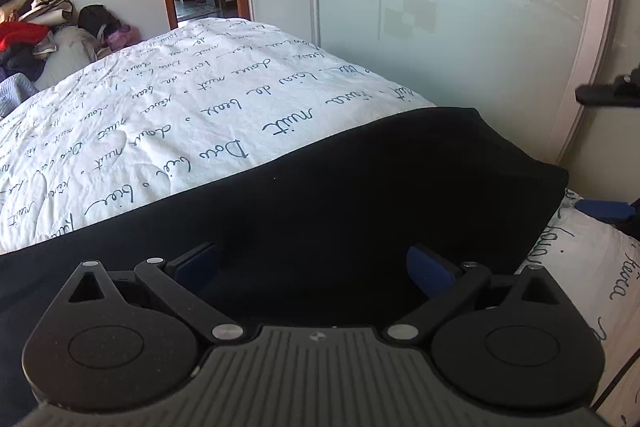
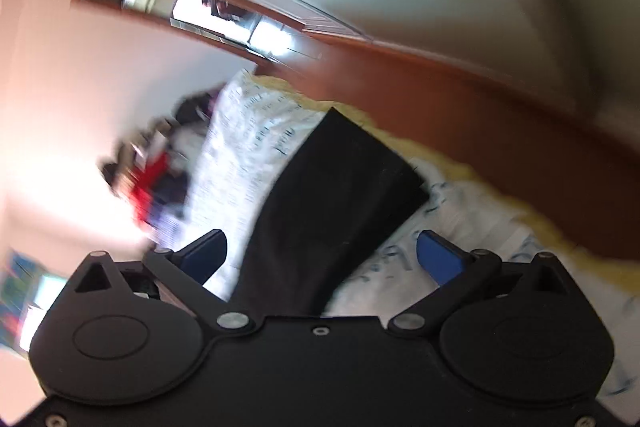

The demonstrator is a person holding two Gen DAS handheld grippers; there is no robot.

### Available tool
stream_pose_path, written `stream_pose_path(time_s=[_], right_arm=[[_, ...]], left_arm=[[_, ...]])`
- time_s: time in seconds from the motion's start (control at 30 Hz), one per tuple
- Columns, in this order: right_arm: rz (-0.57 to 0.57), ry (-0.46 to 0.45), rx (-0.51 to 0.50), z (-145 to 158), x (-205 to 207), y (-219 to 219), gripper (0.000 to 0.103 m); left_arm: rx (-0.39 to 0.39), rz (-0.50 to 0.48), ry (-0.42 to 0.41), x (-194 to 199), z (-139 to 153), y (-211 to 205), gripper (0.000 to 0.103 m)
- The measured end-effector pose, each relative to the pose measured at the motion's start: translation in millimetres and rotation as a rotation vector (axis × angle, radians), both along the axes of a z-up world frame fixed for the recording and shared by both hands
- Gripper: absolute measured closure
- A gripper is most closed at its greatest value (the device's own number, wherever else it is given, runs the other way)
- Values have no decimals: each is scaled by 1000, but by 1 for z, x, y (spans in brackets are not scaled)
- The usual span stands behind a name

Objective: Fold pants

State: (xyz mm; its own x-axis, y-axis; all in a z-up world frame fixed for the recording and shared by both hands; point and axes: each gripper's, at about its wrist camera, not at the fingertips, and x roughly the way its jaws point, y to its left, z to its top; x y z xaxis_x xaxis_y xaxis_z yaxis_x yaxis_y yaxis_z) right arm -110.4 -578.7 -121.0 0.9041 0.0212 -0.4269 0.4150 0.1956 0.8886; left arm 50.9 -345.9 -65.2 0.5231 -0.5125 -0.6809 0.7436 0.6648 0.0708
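My left gripper (image 1: pixel 314 267) hovers low over the black pants (image 1: pixel 320 195), fingers spread wide with nothing between them, so the cloth lies flat on the lettered bedspread (image 1: pixel 160 115), ready for a fold. My right gripper (image 2: pixel 320 259) is also spread and empty, tilted sharply; its view is blurred, with the pants stretching away beneath it.

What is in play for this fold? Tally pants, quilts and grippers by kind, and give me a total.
Black pants: 1
Script-printed quilt: 1
Grippers: 2, the left gripper and the right gripper, both open
Total: 4
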Motion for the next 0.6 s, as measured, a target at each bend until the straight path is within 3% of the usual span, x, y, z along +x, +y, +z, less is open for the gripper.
stream_pose_path(time_s=[0.23, 0.5, 0.53, 0.6], right_arm=[[-113, -1, 77, -3, 16, 10, 0], [-209, -2, 16, -2, 15, 10, 2], [-204, 12, -7, -2, 14, 9, 6], [-194, 66, -56, 1, 13, 8, 25]], left_arm=[[23, -14, -47, -6, -2, -5, 0], [19, -3, -16, -1, 1, -7, 0], [23, -2, -18, -1, 2, -7, 1], [34, 1, -36, -1, 4, -8, 1]])
